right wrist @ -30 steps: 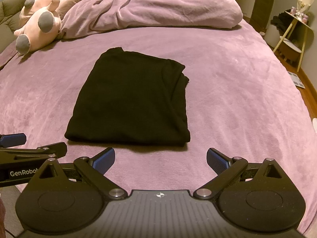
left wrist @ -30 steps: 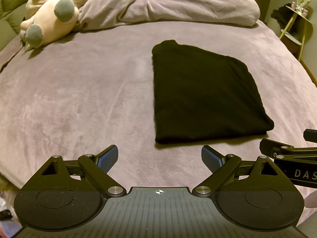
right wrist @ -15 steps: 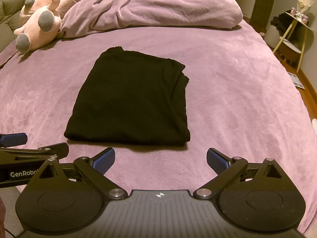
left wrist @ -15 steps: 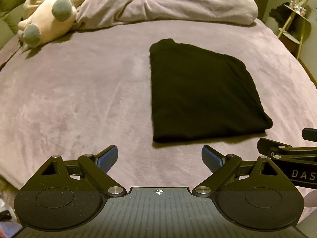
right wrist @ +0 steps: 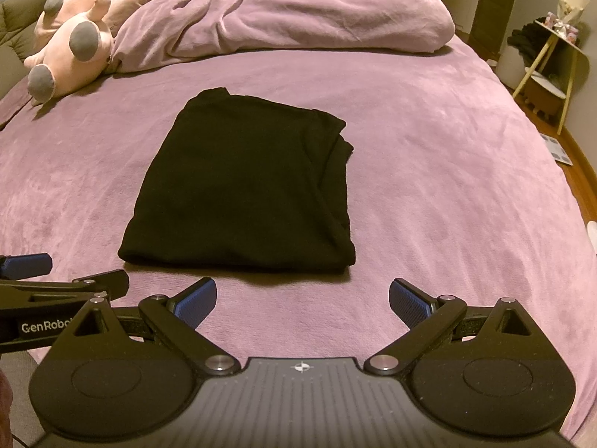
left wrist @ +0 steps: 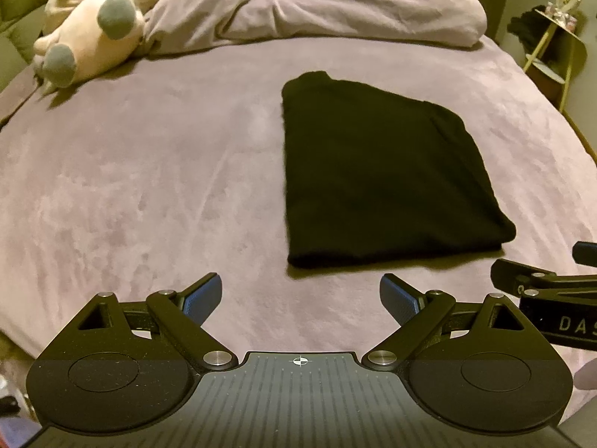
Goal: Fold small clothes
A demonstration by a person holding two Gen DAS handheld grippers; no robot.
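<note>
A black garment (left wrist: 384, 171) lies folded into a flat rectangle on the purple bed cover (left wrist: 149, 186); it also shows in the right wrist view (right wrist: 242, 186). My left gripper (left wrist: 300, 298) is open and empty, held just short of the garment's near edge, toward its left corner. My right gripper (right wrist: 302, 300) is open and empty, also just short of the near edge, toward the right corner. Each gripper shows at the edge of the other's view: the right gripper (left wrist: 552, 276) and the left gripper (right wrist: 56, 280).
A bunched purple duvet (right wrist: 298, 18) lies across the head of the bed. Pink plush toys (right wrist: 71, 48) sit at the far left. A yellow-legged side table (right wrist: 556, 59) stands right of the bed, over wooden floor (right wrist: 574, 156).
The left wrist view has shifted slightly, so the garment sits a little lower and further left. Both grippers stay open and the garment has not moved.
</note>
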